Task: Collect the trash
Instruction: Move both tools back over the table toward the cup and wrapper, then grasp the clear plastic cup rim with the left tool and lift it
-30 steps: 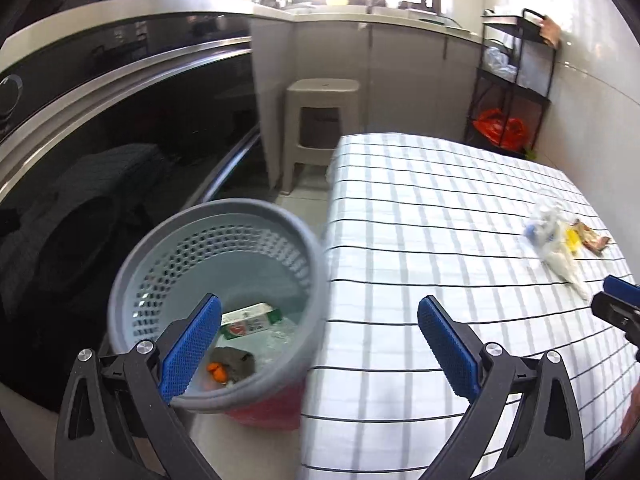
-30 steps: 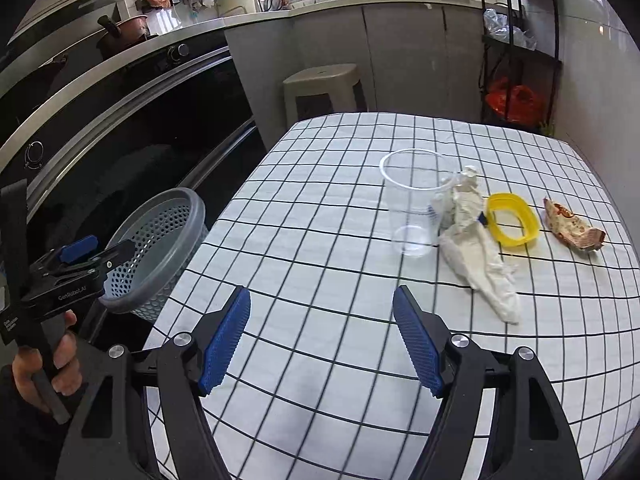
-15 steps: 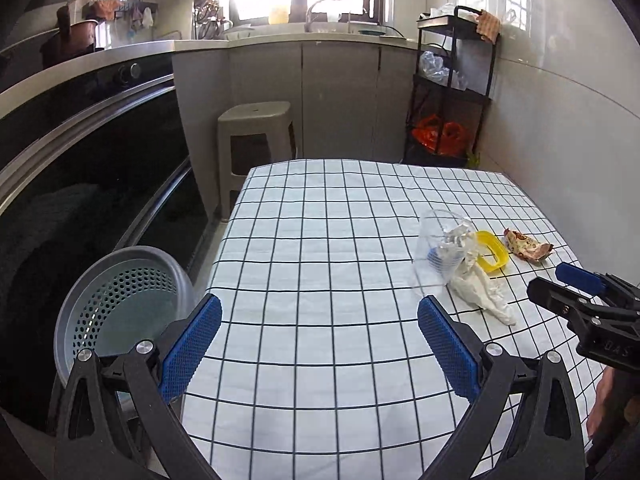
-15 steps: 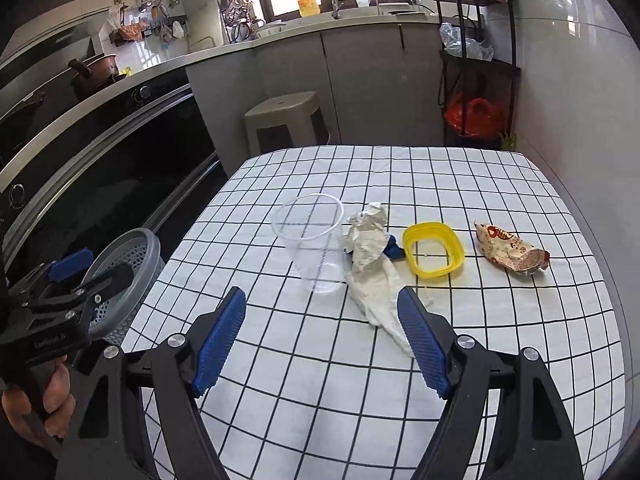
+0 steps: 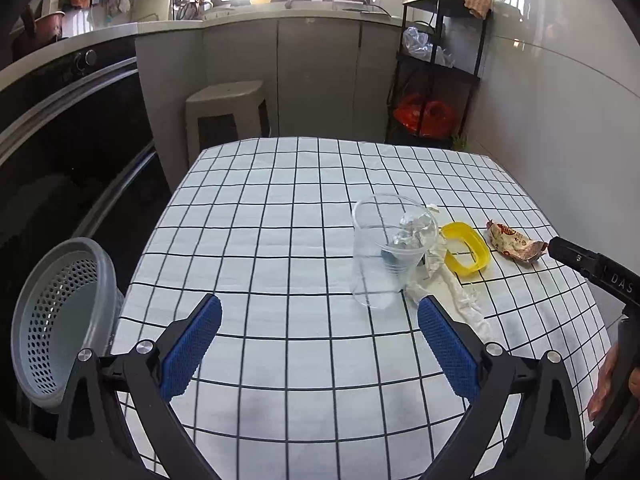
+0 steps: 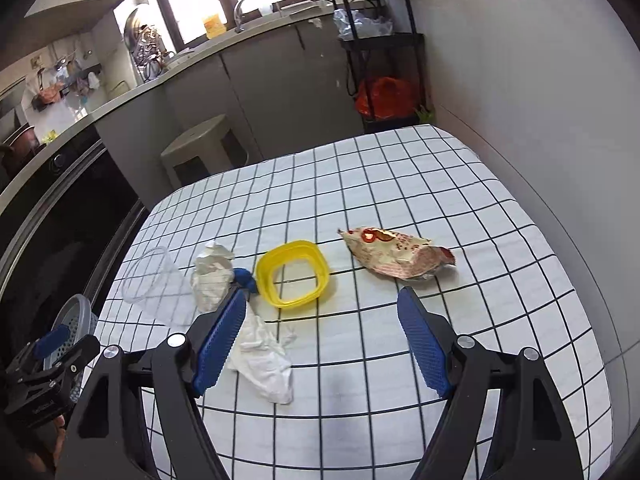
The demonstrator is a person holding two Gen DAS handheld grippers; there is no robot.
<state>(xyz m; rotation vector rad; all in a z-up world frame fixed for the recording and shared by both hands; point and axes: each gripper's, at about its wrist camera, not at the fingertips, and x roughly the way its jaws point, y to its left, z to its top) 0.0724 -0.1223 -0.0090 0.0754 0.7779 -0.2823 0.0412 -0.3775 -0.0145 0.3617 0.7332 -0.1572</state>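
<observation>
Across the checked-cloth surface (image 6: 400, 208) the trash waits: crumpled snack wrapper (image 6: 396, 254) at one o'clock, yellow plastic ring (image 6: 293, 278) at eleven. Right gripper (image 6: 322, 336) hovers empty, jaws spread — left gripper (image 5: 318, 344) likewise. Best straddle one piece squarely before closing — grey perforated bin (image 5: 56, 320) stands off the left edge.

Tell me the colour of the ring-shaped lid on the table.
Yellow lid, clearest in the right wrist view.
</observation>
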